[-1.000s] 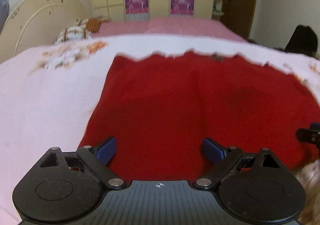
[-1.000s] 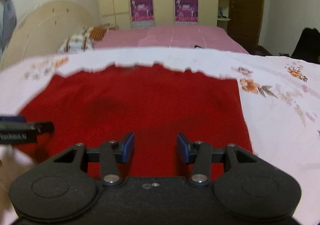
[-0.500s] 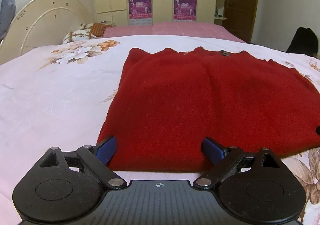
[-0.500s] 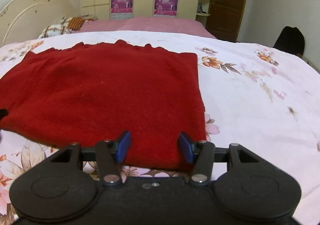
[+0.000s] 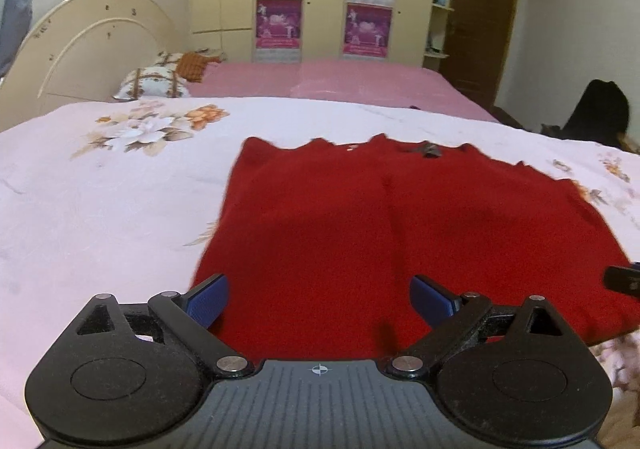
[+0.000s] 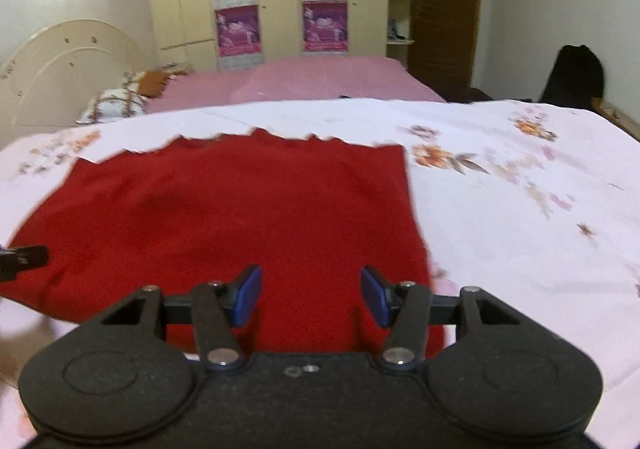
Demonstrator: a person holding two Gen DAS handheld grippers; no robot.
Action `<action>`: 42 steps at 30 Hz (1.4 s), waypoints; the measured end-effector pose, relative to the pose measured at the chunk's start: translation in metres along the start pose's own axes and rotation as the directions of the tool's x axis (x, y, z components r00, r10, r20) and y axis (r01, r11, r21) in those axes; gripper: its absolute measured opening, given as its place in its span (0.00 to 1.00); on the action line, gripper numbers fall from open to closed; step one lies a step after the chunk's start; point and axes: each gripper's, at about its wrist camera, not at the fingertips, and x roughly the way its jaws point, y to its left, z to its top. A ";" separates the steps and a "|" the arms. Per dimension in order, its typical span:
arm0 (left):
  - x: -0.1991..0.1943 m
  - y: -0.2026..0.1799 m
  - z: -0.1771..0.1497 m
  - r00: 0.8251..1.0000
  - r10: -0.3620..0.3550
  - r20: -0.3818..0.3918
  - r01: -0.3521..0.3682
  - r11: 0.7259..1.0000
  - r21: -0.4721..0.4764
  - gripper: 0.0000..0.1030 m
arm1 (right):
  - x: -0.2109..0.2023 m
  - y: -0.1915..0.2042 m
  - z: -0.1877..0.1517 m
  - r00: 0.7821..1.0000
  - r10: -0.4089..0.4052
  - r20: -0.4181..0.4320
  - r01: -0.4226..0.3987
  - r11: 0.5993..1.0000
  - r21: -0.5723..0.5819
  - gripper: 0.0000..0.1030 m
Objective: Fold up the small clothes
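Your red knitted garment (image 5: 360, 233) lies flat on the floral white bedspread (image 5: 100, 201); your left gripper (image 5: 320, 297) and right gripper (image 6: 311, 295), both spread empty, hover at its near hem, likely to grasp it.

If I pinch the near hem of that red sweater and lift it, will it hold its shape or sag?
The red sweater lies flat and follows the floral bedsheet, so it will probably droop. Its fuzzy-looking knit should grip rather than slip. Held at two points by the left gripper and right gripper, the middle likely sags.
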 end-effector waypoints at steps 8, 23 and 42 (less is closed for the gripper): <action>0.023 -0.018 0.004 1.000 0.012 -0.021 -0.011 1.000 0.008 0.94 | 0.023 0.032 0.010 0.999 0.045 -0.013 -0.046 0.998 -0.046 0.52; 0.086 -0.017 0.029 0.998 0.056 -0.020 -0.055 0.997 0.046 1.00 | 0.092 0.020 0.035 0.999 0.010 -0.050 -0.016 0.992 -0.123 0.54; 0.033 0.012 0.018 0.998 0.019 -0.068 -0.024 0.997 -0.070 1.00 | 0.043 0.026 0.037 0.994 0.110 -0.021 -0.111 0.992 -0.055 0.58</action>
